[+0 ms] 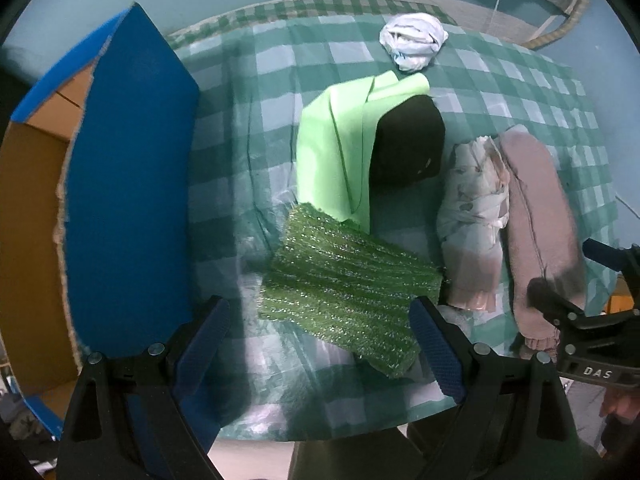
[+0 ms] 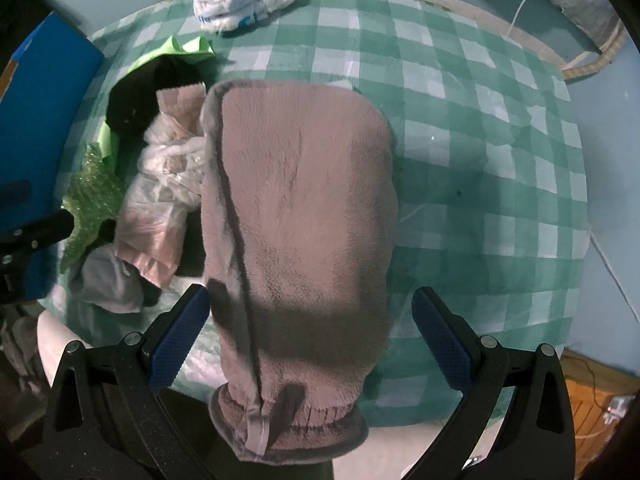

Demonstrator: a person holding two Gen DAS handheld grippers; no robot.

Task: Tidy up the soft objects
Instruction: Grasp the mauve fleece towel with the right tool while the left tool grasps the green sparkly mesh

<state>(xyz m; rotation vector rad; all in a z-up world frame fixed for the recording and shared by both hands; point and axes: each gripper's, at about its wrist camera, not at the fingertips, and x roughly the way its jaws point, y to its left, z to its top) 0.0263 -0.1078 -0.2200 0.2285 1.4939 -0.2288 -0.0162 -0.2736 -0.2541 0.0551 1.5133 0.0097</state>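
My left gripper is open just above the near edge of a glittery dark green cloth on the checked tablecloth. Behind that cloth lie a light green sheet and a black pouch. To the right are a white patterned bundle and a grey-pink fleece mitt. My right gripper is open, its fingers either side of the fleece mitt, whose cuff hangs over the table's near edge. A white knotted bundle sits at the far edge.
A blue cardboard box with an open flap stands at the left edge of the table. A small grey cloth lies by the near left corner. The right half of the tablecloth is bare. A wooden surface shows beyond the right corner.
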